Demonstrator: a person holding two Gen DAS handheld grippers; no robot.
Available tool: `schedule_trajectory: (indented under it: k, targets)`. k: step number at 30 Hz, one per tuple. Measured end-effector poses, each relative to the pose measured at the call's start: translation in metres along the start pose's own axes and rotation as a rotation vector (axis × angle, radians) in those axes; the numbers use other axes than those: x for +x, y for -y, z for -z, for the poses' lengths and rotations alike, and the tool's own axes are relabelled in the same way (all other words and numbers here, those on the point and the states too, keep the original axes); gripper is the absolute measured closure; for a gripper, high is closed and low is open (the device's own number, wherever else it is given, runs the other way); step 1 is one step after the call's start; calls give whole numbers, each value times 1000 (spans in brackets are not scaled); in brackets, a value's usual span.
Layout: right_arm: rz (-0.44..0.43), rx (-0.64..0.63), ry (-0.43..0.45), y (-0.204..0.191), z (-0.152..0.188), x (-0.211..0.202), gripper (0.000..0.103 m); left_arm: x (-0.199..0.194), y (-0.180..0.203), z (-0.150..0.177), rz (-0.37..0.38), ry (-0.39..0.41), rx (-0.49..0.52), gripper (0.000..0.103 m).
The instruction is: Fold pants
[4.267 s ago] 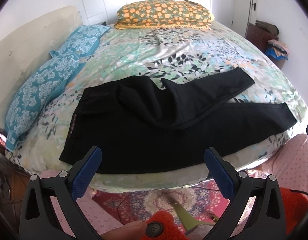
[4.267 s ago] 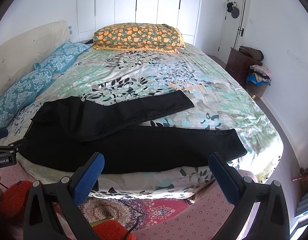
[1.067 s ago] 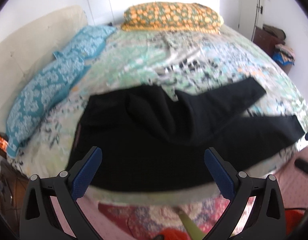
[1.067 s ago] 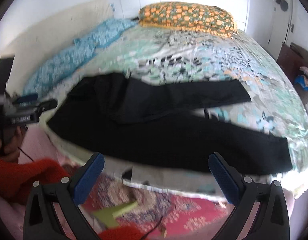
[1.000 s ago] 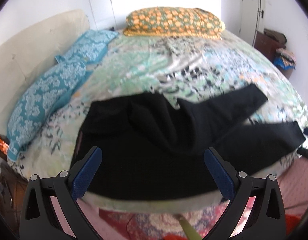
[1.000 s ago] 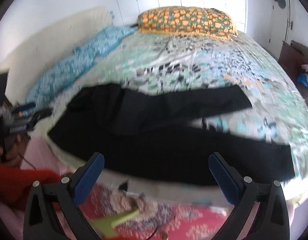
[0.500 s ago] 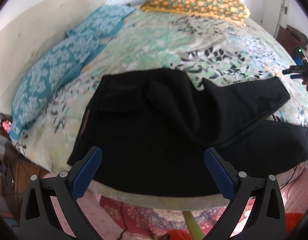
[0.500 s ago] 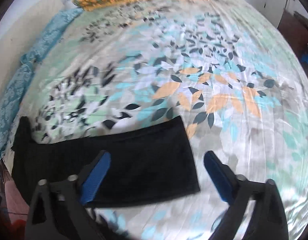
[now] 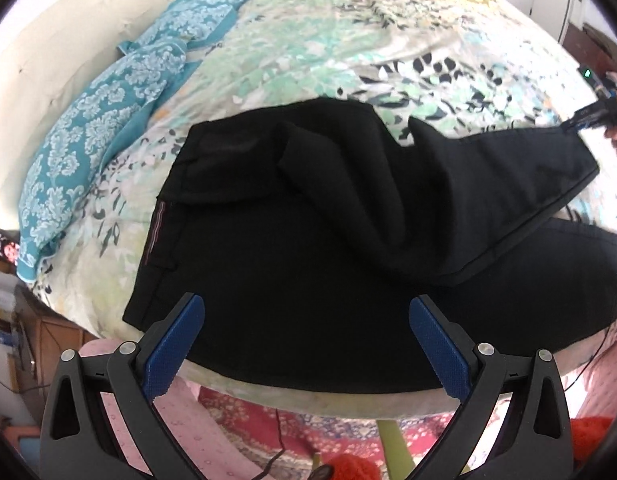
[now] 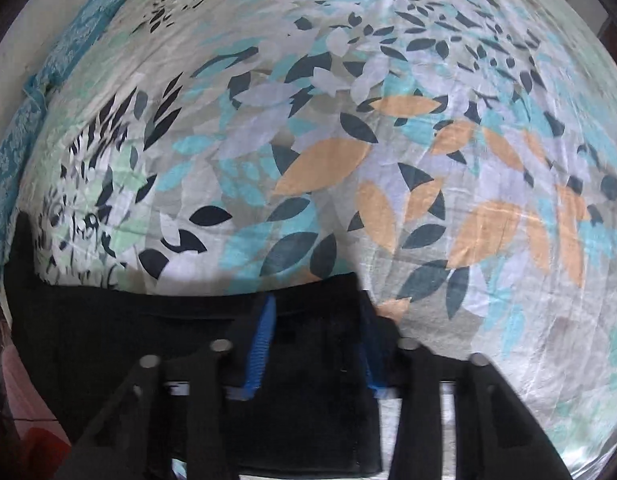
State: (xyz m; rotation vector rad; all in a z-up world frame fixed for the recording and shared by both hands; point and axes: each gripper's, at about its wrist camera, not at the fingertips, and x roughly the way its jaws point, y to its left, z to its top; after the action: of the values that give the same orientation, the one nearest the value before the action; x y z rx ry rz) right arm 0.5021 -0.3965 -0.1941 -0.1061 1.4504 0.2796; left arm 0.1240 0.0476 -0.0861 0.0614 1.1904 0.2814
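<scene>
Black fabric pants (image 9: 308, 216) cover the leaf-print bedsheet (image 10: 348, 120), teal patterned pillows (image 9: 100, 120) at ten o'clock; left gripper (image 9: 304, 320) spread, right gripper (image 10: 316, 328) closing on the hem.

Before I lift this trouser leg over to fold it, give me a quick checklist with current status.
1. Right claw over the cuff of the upper leg: ok.
2. Right claw firmly clamped: cannot tell; jaws are closing, fabric between them.
3. Left claw free: ok, open, nothing in it.
4. Left claw at the waistband: not ok, short of it.
5. Lower leg flat on bed: ok in left view.
</scene>
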Motion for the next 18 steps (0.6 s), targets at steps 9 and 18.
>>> schedule_trajectory:
  k: [9, 18]
  targets:
    - [288, 179, 397, 72, -18, -134, 90, -5, 21, -7, 36, 30, 25, 1]
    - [217, 414, 317, 120, 45, -70, 47, -5, 35, -5, 47, 25, 68, 1]
